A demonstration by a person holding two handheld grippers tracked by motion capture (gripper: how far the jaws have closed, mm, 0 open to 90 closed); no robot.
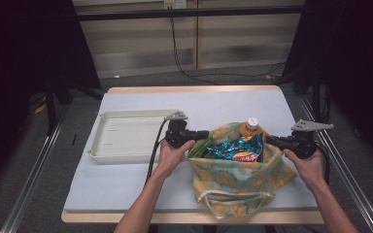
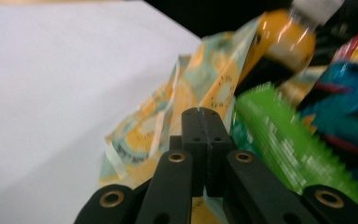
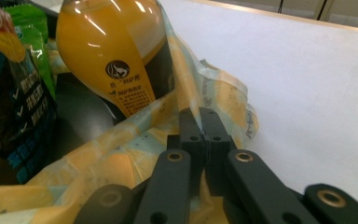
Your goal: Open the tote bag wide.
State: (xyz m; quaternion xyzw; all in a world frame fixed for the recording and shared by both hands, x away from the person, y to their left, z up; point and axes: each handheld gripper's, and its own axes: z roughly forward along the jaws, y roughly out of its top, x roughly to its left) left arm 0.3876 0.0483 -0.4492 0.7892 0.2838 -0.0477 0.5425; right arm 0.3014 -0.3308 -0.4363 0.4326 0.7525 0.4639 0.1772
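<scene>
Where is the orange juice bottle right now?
In the high view, the orange juice bottle stands at the far edge of the open patterned bag, right of centre, behind the blue snack packet.

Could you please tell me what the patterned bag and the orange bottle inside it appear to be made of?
The bag looks like thin woven cloth, matte: it creases and folds softly where the left gripper and right gripper pinch its rim. The bottle seems clear glossy plastic holding orange drink, judging by bright highlights; glass cannot be ruled out.
</scene>
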